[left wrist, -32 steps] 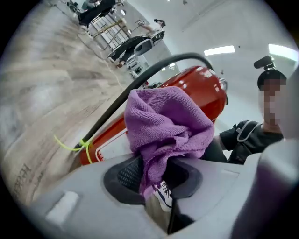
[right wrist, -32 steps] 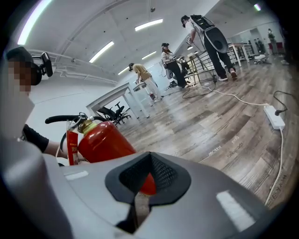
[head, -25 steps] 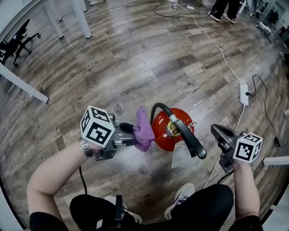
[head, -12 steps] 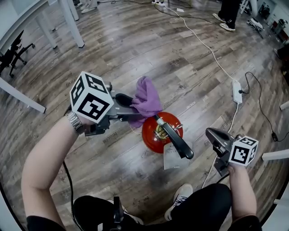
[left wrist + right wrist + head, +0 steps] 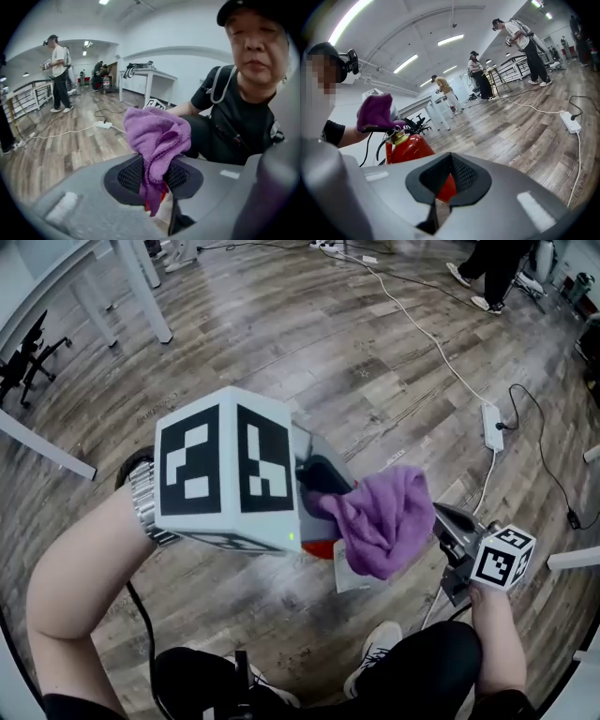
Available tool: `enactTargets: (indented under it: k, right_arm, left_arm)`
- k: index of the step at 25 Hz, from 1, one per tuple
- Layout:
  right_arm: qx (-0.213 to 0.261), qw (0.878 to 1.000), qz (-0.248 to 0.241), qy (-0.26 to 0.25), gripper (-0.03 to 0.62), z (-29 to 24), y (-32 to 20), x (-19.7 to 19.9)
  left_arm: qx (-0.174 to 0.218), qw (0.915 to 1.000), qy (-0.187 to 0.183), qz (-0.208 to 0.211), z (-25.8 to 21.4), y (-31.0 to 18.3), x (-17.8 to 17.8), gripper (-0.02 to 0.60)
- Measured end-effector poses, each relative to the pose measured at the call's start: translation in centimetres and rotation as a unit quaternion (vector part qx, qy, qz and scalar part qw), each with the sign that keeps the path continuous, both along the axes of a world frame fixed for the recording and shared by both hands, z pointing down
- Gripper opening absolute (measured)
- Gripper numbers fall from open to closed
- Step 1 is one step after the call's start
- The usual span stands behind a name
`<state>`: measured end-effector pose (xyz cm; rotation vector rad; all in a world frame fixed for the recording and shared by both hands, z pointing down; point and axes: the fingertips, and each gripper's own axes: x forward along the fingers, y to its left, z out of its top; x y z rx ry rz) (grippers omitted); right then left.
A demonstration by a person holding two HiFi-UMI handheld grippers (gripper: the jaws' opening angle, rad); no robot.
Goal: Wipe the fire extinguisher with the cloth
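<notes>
A second ago my left claw (image 5: 323, 479) had the cloth (image 5: 380, 517) low against the extinguisher's (image 5: 410, 147) left side. Now it has swung up and over, and the cloth hangs above the extinguisher's top. I judge that the side stroke is done and the head and handle come next. The left jaws are clenched on the cloth, a fold pinched between the pads. My right claw (image 5: 452, 521) has kept its place just right of the extinguisher, jaws closed together on nothing.

From the head view the cloth and my marker cube cover nearly all of the extinguisher, leaving only a red sliver. The right gripper view shows it whole and upright, with the cloth at its handle. I cannot tell whether they touch.
</notes>
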<state>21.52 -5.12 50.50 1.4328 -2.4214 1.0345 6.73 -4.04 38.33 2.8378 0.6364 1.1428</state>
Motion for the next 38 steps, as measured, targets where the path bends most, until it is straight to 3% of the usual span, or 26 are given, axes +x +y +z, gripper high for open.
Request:
enactTargets:
  k: [5, 8, 12, 15, 18, 20, 23, 26, 28, 31, 33, 38]
  right_arm:
    - [0.005, 1.000, 0.003, 0.000, 0.005, -0.2, 0.1, 0.3]
    - [0.003, 1.000, 0.002, -0.004, 0.005, -0.1, 0.1, 0.2]
    - [0.007, 1.000, 0.001, -0.010, 0.005, -0.2, -0.1, 0.1]
    - [0.006, 1.000, 0.004, -0.013, 0.005, -0.3, -0.2, 0.3]
    - [0.006, 1.000, 0.010, -0.017, 0.005, -0.3, -0.2, 0.6]
    - [0.006, 1.000, 0.015, -0.017, 0.005, -0.4, -0.2, 0.9]
    - [0.005, 1.000, 0.020, -0.016, 0.005, -0.4, -0.2, 1.2]
    - [0.005, 0.999, 0.036, -0.015, 0.005, -0.6, -0.1, 2.0]
    - [-0.001, 0.998, 0.053, -0.015, 0.005, -1.1, 0.2, 2.7]
    - [-0.027, 0.997, 0.070, -0.029, 0.005, -2.5, 0.9, 2.8]
    - [-0.050, 0.995, 0.068, -0.047, 0.005, -4.4, 1.7, 2.1]
    - [-0.101, 0.992, 0.057, -0.053, 0.005, -13.5, 4.6, 0.5]
  left_arm:
    - [0.029, 0.9974, 0.013, 0.065, -2.1, 5.0, 2.5, 0.098]
    - [0.012, 0.9976, 0.011, 0.067, -2.0, 5.4, 2.8, 0.098]
    - [-0.019, 0.9997, 0.001, -0.016, -0.4, 0.6, 1.6, 0.098]
    - [-0.039, 0.9924, -0.013, -0.116, 2.2, -5.7, -0.6, 0.098]
    - [-0.077, 0.9735, -0.021, -0.214, 5.4, -11.4, -3.3, 0.097]
    - [-0.092, 0.9605, -0.044, -0.259, 8.7, -13.8, -5.3, 0.097]
    - [-0.137, 0.9415, -0.057, -0.303, 13.2, -14.9, -7.5, 0.097]
    - [-0.193, 0.9244, -0.027, -0.328, 14.9, -14.7, -8.1, 0.097]
    - [-0.235, 0.9108, 0.011, -0.340, 14.4, -14.1, -8.3, 0.097]
    - [-0.294, 0.8820, 0.069, -0.362, 11.9, -13.2, -9.5, 0.097]
    - [-0.311, 0.8703, 0.078, -0.373, 10.0, -12.1, -11.1, 0.097]
    - [-0.333, 0.8532, 0.061, -0.397, 2.4, -6.9, -15.0, 0.095]
